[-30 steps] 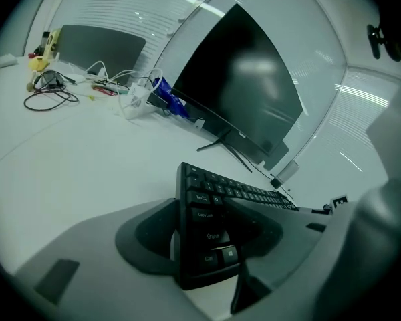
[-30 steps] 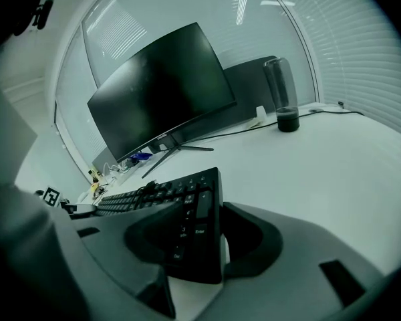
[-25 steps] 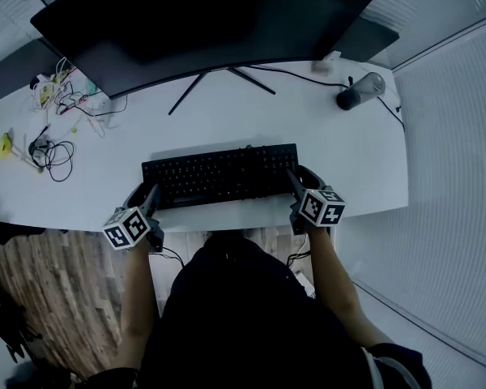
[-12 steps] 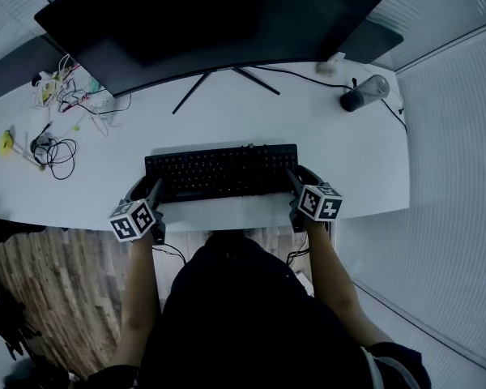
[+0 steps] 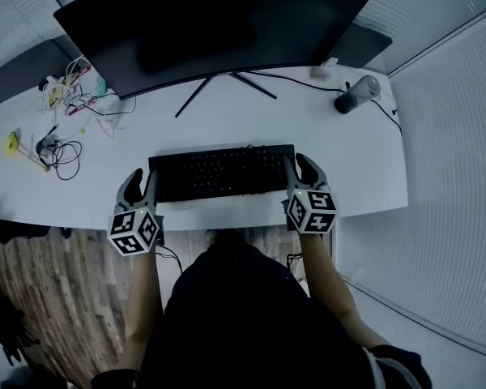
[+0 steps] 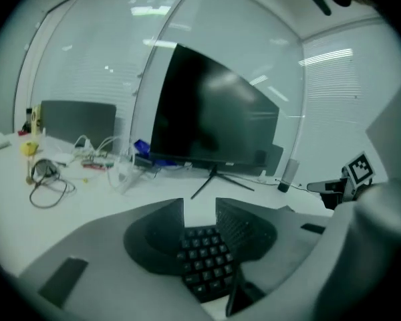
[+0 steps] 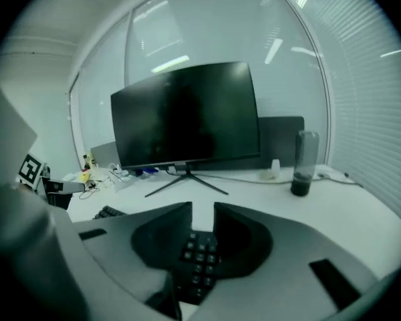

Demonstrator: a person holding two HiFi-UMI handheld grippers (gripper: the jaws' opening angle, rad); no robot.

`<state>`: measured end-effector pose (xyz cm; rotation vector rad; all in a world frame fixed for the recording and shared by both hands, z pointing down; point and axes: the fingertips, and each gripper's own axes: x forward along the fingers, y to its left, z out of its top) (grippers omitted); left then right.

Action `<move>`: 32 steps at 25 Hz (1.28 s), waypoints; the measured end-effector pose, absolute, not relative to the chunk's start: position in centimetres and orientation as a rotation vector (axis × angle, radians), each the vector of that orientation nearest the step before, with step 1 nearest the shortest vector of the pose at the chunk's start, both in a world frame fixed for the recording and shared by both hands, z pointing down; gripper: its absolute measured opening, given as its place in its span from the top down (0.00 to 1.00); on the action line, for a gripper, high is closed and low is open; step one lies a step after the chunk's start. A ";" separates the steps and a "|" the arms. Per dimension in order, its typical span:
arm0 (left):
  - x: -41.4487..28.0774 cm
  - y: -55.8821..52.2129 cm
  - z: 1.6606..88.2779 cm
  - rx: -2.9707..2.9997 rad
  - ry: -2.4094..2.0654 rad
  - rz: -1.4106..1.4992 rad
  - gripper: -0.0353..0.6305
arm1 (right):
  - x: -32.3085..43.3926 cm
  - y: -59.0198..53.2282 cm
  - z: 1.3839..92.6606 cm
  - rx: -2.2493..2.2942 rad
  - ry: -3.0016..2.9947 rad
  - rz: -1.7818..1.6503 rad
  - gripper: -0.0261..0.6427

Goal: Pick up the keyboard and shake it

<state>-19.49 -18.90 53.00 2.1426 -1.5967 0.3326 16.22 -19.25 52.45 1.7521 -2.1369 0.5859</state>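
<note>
Black keyboard lies flat on the white bench. The head view shows the left gripper and right gripper at its two ends. Only the gripper views show the jaws: each pair closing, a gap left, keys between.

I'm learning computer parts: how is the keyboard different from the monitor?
The keyboard lies flat on the desk; the monitor stands up on thin legs. The monitor is much wider than the keyboard. The keyboard is covered in keys; the monitor's screen is smooth and dark. Both are black.
</note>
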 end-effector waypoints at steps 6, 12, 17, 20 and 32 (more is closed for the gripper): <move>-14.9 -18.0 41.2 2.392 -1.671 0.190 0.91 | 11.3 -18.8 41.0 1.793 -2.366 0.299 0.92; -12.8 -16.4 31.9 2.512 -1.729 0.052 0.91 | 9.2 -17.3 30.8 1.835 -2.500 0.028 0.92; -12.2 -15.4 26.0 2.581 -1.779 -0.040 0.91 | 8.8 -15.6 24.9 1.855 -2.541 -0.130 0.92; -12.0 -14.8 24.1 2.614 -1.807 -0.060 0.91 | 8.4 -14.9 23.5 1.833 -2.560 -0.171 0.92; -11.8 -12.5 23.3 2.631 -1.801 -0.099 0.91 | 8.5 -12.6 22.8 1.868 -2.580 -0.164 0.92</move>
